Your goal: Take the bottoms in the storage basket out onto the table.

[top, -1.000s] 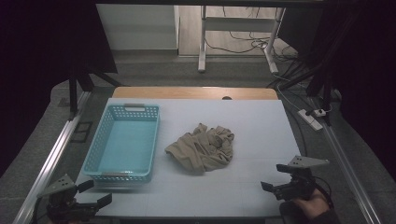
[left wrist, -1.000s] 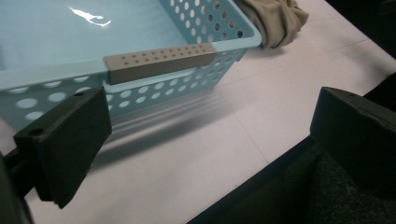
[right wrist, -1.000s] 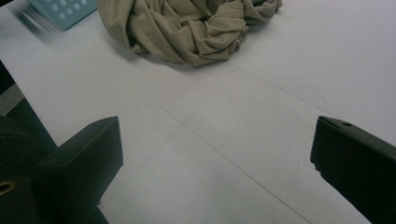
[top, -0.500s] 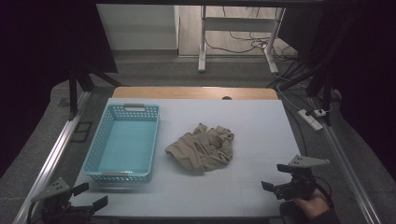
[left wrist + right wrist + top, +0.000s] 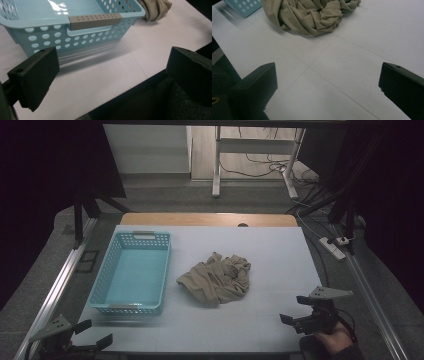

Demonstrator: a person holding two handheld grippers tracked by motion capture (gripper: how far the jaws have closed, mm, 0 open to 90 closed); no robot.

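Observation:
A crumpled tan cloth (image 5: 217,279) lies in the middle of the white table (image 5: 270,250), right of an empty light-blue basket (image 5: 125,309). My left gripper (image 5: 95,334) hangs open at the table's near left corner, just in front of the basket. In the left gripper view its gripper (image 5: 112,72) faces the basket's near wall (image 5: 87,37), with the cloth (image 5: 155,8) beyond it. My right gripper (image 5: 294,309) is open over the near right of the table, held by a hand (image 5: 332,342). In the right gripper view its gripper (image 5: 327,85) points at the cloth (image 5: 312,15), well short of it.
Metal rails (image 5: 55,290) run along both sides of the table. A wooden strip (image 5: 200,219) borders its far edge. A power strip (image 5: 334,247) and cables lie on the floor at the right. Bare table surface surrounds the cloth.
My left gripper has drifted a little back toward the near left corner. The right gripper, cloth and basket have not moved.

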